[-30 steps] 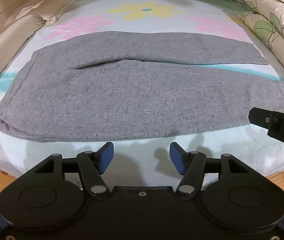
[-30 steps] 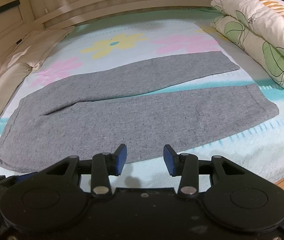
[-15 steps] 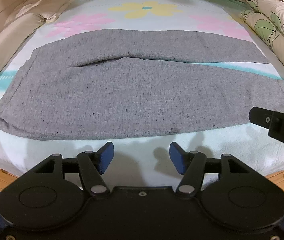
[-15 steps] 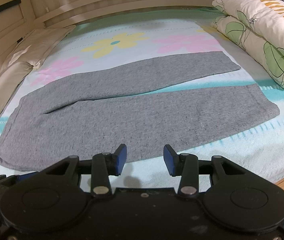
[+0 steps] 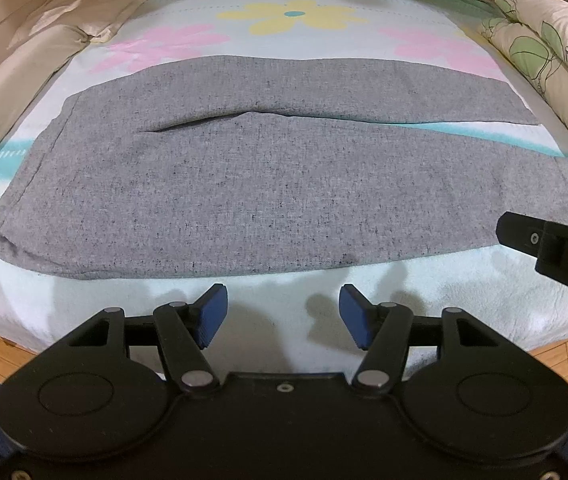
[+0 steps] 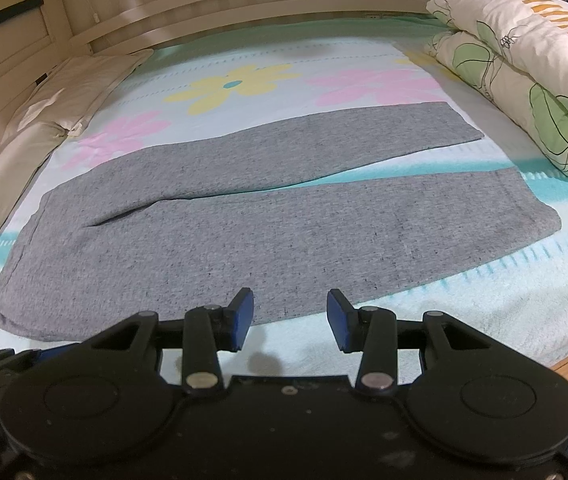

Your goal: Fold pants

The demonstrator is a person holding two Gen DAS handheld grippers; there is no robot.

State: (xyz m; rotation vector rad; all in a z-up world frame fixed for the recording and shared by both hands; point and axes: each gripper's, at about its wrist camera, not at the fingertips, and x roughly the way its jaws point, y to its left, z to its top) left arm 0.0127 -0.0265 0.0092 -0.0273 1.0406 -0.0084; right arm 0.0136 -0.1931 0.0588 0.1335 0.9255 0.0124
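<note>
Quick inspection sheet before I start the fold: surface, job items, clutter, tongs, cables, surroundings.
Surface: bed sheet with a flower print, flat.
Job's things: grey pants spread flat, unfolded, legs split toward the right, waistband at left.
Clutter: pillows at left; folded quilt at right, both off the pants.
Tongs: left tongs and right tongs open, empty, above the near edge.
Cables: nothing seen.
Surroundings: wooden headboard behind; wood floor below.

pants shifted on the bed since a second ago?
No. The grey pants keep their place against the yellow flower print and folded duvet.
</note>
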